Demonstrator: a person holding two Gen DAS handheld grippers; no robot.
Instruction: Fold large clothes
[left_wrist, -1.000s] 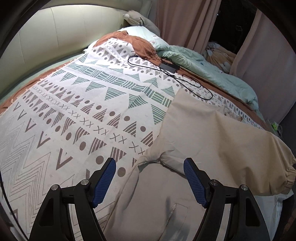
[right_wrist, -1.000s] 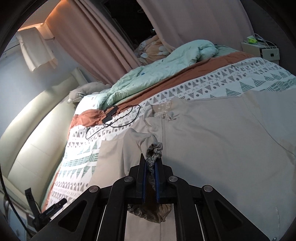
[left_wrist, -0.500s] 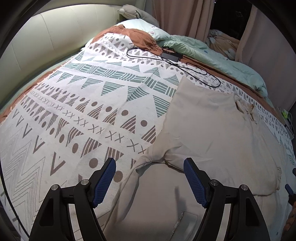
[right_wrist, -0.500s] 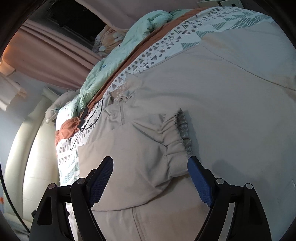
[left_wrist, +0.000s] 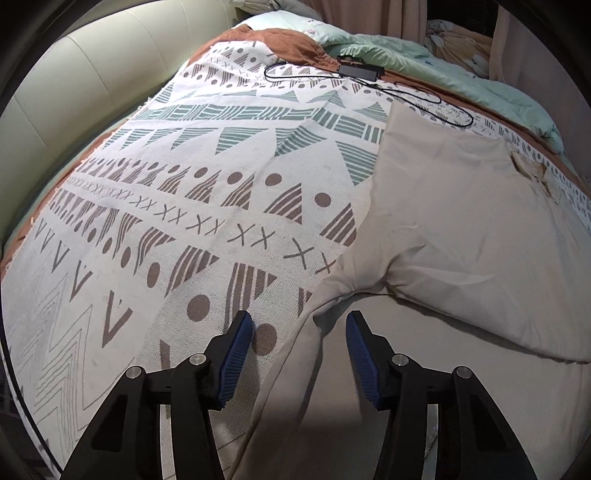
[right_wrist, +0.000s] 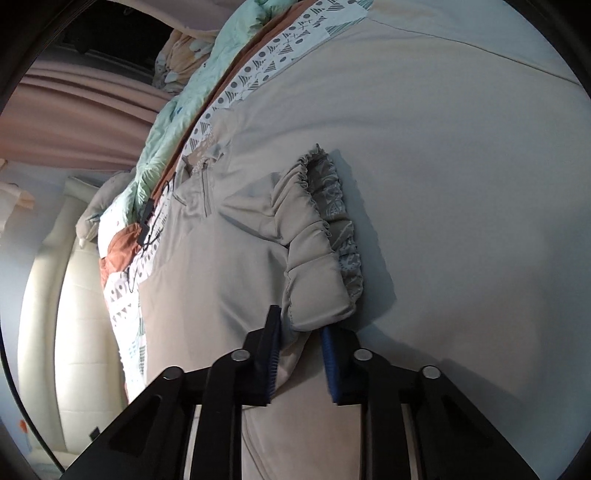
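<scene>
Left gripper (left_wrist: 299, 334) half-open, closing over jacket (left_wrist: 461, 229) edge; right gripper (right_wrist: 300, 334) closing around sleeve cuff (right_wrist: 325, 280), pads not gripping.

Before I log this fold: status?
Left tool closing over jacket edge. Right tool closing at sleeve cuff. Charger cable clear.

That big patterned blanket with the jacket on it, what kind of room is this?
Most likely a bedroom: the patterned blanket covers a bed with a padded headboard, a rumpled green duvet lies at the far side, and curtains hang behind.
</scene>
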